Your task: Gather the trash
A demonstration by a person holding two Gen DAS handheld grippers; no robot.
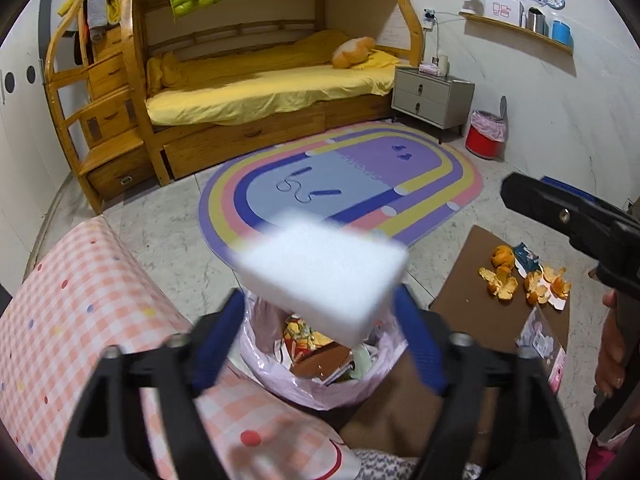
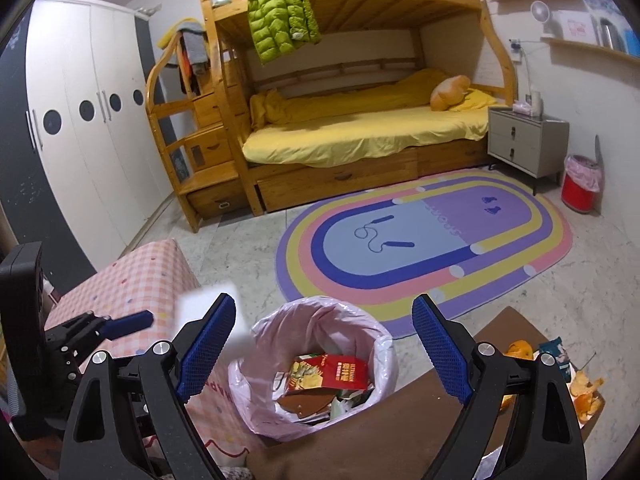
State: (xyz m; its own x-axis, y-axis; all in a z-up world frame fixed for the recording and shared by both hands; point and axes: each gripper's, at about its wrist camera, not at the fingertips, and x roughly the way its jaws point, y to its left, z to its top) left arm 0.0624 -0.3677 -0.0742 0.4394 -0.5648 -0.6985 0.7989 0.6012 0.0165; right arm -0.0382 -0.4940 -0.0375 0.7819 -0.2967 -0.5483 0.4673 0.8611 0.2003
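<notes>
Left tool [image 1: 320, 344], nearest the lens: jaws spread wide, pads clear of a blurred white sponge [image 1: 320, 270] that sits loose between them directly above the bin [image 2: 316, 364]; no grip apparent. Right tool [image 2: 324, 356]: jaws spread wide, empty, also above the bin, which already holds wrappers. Risk, judged: the unheld sponge could clip the bin's pink liner rim and land on the floor, since it hangs toward the bin's edge nearest the checked box [image 1: 80, 300]; orange peel [image 1: 524, 280] remains on the worktop [image 1: 460, 280] right of the bin.
</notes>
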